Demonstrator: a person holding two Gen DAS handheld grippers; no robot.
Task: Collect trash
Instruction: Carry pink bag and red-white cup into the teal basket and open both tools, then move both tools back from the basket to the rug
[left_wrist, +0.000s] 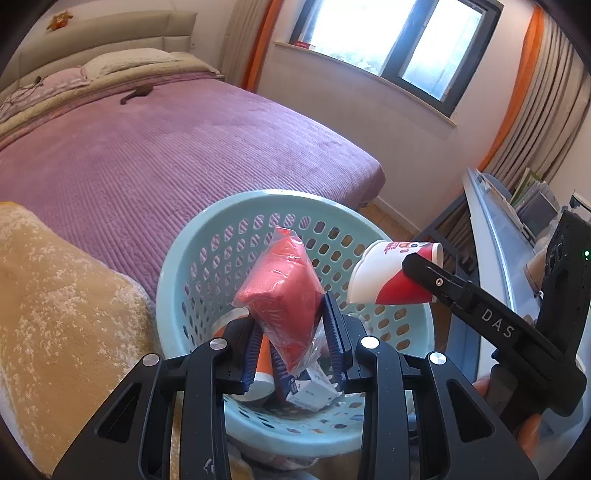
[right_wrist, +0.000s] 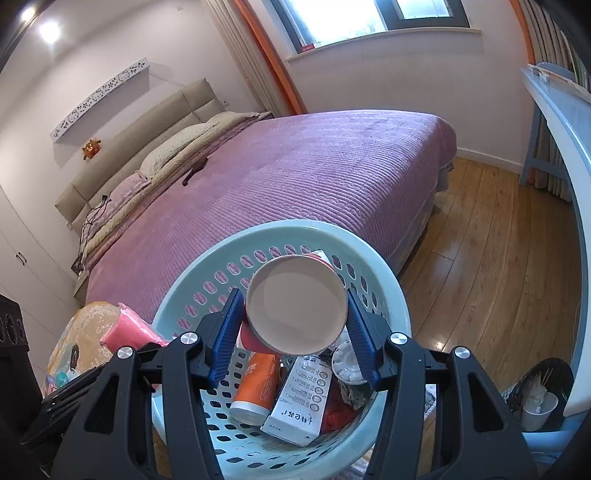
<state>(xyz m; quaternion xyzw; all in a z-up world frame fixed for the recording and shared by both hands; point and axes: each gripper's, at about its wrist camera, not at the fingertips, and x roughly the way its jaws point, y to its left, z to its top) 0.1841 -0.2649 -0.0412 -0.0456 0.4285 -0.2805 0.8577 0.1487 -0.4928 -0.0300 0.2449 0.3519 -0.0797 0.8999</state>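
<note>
Your left claw (left_wrist: 295, 343) is pinching a red packet in clear wrap (left_wrist: 284, 291) between its blue pads, and the packet stands tilted over the open mouth of the pale blue perforated basket (left_wrist: 177, 269), above the rim and not yet inside. Down in the basket you can see an orange-and-white bottle (right_wrist: 256, 384) lying beside a white printed carton (right_wrist: 299, 402), with a small white lid-like piece (right_wrist: 347, 360) and something red near them at the bottom. To the right, your right claw (right_wrist: 295, 332) is clamped on a red-and-white paper cup (right_wrist: 297, 302), one pad on each side of its wall, the cup lying on its side with its flat base toward that camera and its open end pointing out over the basket. Behind the basket is the bed with its purple quilted cover (right_wrist: 295, 173), and a wooden floor (right_wrist: 491, 229) shows to the right of it.
</note>
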